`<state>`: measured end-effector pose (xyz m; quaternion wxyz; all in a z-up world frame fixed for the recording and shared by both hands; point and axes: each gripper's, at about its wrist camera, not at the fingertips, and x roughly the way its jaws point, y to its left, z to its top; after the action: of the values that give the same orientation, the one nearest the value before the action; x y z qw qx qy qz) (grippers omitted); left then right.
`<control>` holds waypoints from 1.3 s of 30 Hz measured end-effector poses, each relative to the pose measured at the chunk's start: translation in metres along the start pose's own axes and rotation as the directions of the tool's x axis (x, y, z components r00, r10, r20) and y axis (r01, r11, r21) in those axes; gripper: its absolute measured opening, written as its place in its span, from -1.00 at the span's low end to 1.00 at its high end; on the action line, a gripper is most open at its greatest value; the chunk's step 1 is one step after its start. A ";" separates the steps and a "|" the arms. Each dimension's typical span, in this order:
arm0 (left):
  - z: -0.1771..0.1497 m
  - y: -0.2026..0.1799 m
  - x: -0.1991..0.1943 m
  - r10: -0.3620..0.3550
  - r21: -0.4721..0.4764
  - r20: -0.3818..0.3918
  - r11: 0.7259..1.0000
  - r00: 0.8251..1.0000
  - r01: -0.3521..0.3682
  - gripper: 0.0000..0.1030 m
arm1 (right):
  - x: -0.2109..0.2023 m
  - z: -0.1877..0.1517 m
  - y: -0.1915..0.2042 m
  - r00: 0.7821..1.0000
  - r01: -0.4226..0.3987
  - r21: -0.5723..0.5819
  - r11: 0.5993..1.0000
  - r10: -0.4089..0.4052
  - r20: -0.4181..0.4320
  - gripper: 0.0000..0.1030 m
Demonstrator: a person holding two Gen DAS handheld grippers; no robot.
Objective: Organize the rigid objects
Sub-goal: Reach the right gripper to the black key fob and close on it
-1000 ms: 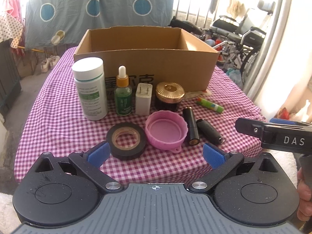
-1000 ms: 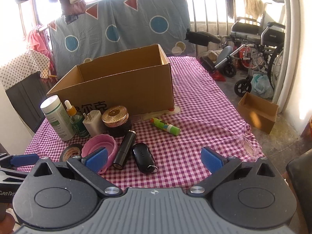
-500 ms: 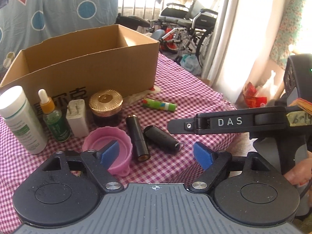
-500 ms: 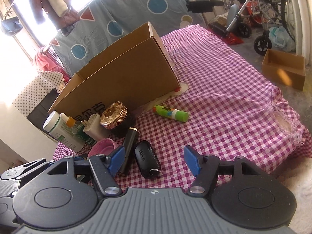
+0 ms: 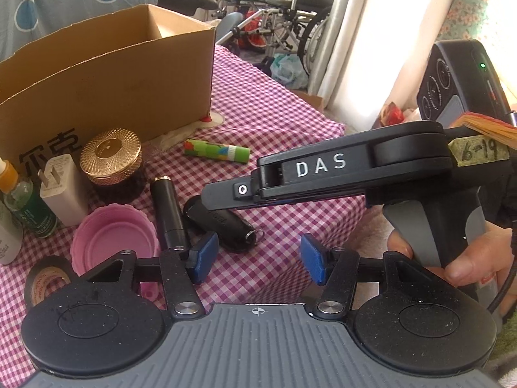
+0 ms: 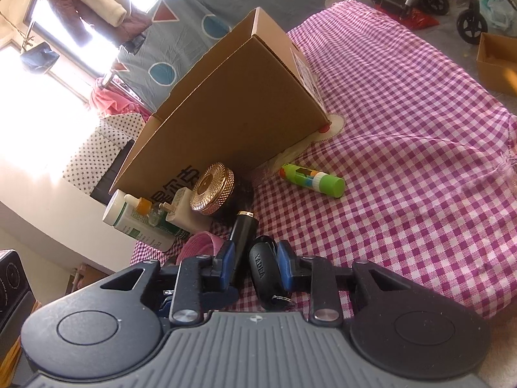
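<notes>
The right gripper (image 6: 253,266), jaws just closing, had narrowed around the black key fob (image 6: 263,273). Its left pad (image 6: 226,263) sat against the black tube (image 6: 244,239) just beside, so the tube could be dragged along. The left gripper (image 5: 255,260) hung half-closed, empty, the fob just ahead-left.

Left tool (image 5: 257,258) tilts down, jaws just closing, nothing between. Right tool (image 6: 255,266) narrows around a key fob (image 6: 263,274); a hand (image 5: 452,258) grips its handle.
</notes>
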<state>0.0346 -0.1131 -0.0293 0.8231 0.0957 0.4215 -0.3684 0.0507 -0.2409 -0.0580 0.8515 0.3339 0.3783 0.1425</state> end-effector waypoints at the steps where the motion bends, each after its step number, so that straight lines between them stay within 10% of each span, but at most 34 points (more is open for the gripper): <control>1: 0.001 -0.002 0.003 0.006 0.003 -0.010 1.000 1.000 -0.006 0.12 | 0.003 0.000 -0.001 1.000 0.002 0.002 1.000 -0.002 -0.009 -0.41; 39: 0.004 -0.007 0.031 -0.027 0.058 -0.022 0.998 0.999 0.028 0.22 | -0.013 -0.009 -0.033 1.000 -0.022 0.164 0.986 0.025 -0.016 -0.58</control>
<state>0.0435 -0.1365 -0.0488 0.8102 0.1176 0.4206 -0.3908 0.0348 -0.2677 -0.0776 0.8161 0.4057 0.3925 0.1239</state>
